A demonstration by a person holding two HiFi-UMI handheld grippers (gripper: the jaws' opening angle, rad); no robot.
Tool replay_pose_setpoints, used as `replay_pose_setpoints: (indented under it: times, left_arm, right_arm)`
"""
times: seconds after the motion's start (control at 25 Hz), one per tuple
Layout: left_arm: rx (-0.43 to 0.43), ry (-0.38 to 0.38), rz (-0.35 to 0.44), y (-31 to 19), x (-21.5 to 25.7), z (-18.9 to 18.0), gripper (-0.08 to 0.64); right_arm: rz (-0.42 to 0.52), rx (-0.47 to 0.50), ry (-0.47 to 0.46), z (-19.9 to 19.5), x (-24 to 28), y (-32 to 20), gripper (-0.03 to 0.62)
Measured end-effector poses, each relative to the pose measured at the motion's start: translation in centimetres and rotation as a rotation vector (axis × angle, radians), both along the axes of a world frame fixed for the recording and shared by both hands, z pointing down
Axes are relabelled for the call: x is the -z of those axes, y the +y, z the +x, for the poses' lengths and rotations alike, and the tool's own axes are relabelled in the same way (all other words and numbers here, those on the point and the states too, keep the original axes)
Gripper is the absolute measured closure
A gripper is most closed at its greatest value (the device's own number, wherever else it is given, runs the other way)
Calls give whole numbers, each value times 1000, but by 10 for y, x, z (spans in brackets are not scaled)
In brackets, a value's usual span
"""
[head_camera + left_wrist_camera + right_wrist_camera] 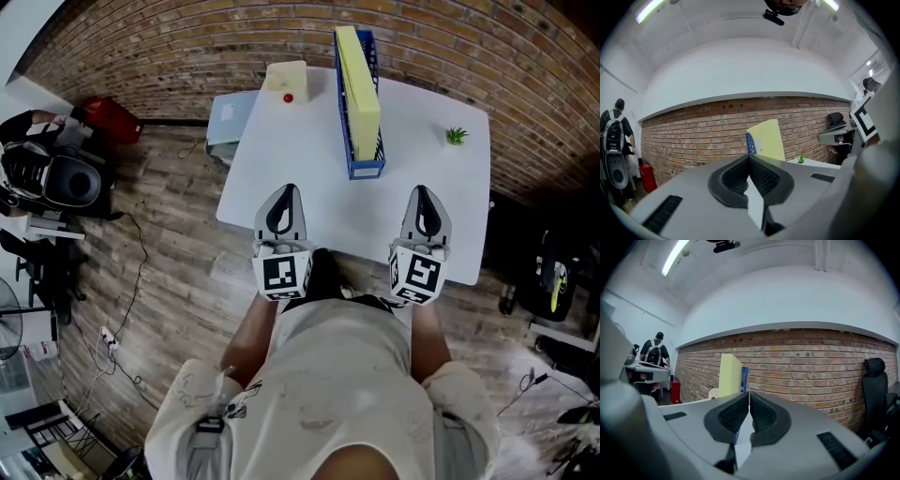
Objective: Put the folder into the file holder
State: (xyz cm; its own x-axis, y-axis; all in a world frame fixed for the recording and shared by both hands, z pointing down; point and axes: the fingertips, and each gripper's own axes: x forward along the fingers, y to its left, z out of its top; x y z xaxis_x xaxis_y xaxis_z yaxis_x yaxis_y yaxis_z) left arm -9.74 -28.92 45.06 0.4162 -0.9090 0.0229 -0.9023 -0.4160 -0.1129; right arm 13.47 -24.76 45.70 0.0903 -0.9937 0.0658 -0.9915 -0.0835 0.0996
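Folder (pixel 358 89), pale yellow, stands on edge inside the blue file holder (pixel 366 169), which sits on the far middle of the white table (pixel 441 187); the folder rises well above the holder's walls. From my remote station I read both tools as empty. The left gripper (pixel 286 190) is held level over the near edge of the table, and the left gripper view shows its jaws brought together at the tips with nothing between them. The right gripper (pixel 421 190) is held the same way beside it, well apart from the left, and the right gripper view shows its ribbed pads (pixel 733 413) closed against each other, also on nothing. Both grippers point toward the holder and neither touches it. Each gripper carries a cube with black-and-white square markers (pixel 282 274); these are patterns, not text. A small pale label shows on the folder's face in the left gripper view (pixel 759 151), but I cannot read any print on it. I find no other legible writing or brand mark. Also on the table: a cream box (pixel 286 75) with a red dot (pixel 288 97) at the far left corner, and a small green plant (pixel 457 136) at the far right. A brick wall (pixel 469 47) runs behind the table, and a red object (pixel 111 120) lies on the wood floor to the left.
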Motion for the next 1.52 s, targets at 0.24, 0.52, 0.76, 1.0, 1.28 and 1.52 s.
replay_pose_setpoints:
  times: [0.24, 0.52, 0.76, 1.0, 1.28, 1.52]
  left_arm:
    - [11, 7, 2, 4, 0, -4, 552]
    - [18, 7, 2, 4, 0, -5, 552]
    - [16, 8, 7, 3, 2, -5, 552]
    - [21, 7, 8, 2, 1, -7, 552]
    - [26, 2, -3, -1, -3, -8, 552]
    - [29, 0, -4, -1, -3, -8, 552]
  right_arm:
    - [6, 25, 14, -8, 3, 1, 572]
    - [15, 39, 29, -12, 6, 2, 572]
    - [16, 36, 35, -12, 8, 0, 572]
    - [19, 36, 38, -13, 8, -2, 572]
    - [-1, 36, 46, -11, 2, -6, 572]
    - [-10, 36, 41, -10, 1, -6, 572]
